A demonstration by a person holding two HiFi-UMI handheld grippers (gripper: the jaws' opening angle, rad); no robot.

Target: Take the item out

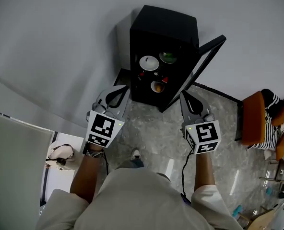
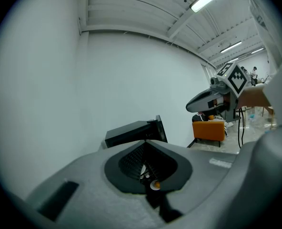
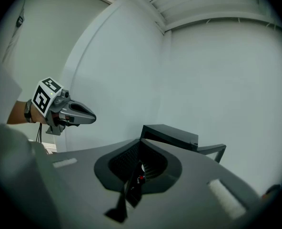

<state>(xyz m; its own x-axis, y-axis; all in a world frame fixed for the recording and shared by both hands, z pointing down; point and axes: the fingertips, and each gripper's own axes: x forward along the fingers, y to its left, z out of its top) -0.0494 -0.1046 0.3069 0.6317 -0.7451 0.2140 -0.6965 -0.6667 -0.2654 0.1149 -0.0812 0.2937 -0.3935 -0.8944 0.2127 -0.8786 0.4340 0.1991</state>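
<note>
A black cabinet (image 1: 163, 28) stands on the floor against the wall, its glass door (image 1: 199, 63) swung open to the right. Inside I see a white dish (image 1: 148, 63), a green bowl (image 1: 168, 57), a small red item (image 1: 164, 79) and a bowl holding something orange (image 1: 157, 86). My left gripper (image 1: 123, 91) hangs just left of the cabinet's front, shut and empty. My right gripper (image 1: 183, 97) is level with it, near the door's lower edge, also shut and empty. In the gripper views, each shut pair of jaws points at the cabinet (image 2: 131, 133) (image 3: 172, 135).
An orange chair (image 1: 254, 118) with striped cloth on it stands at the right, also in the left gripper view (image 2: 208, 130). A white bag (image 1: 60, 156) lies at the lower left. Pale walls meet behind the cabinet. The floor is grey stone tile (image 1: 218, 99).
</note>
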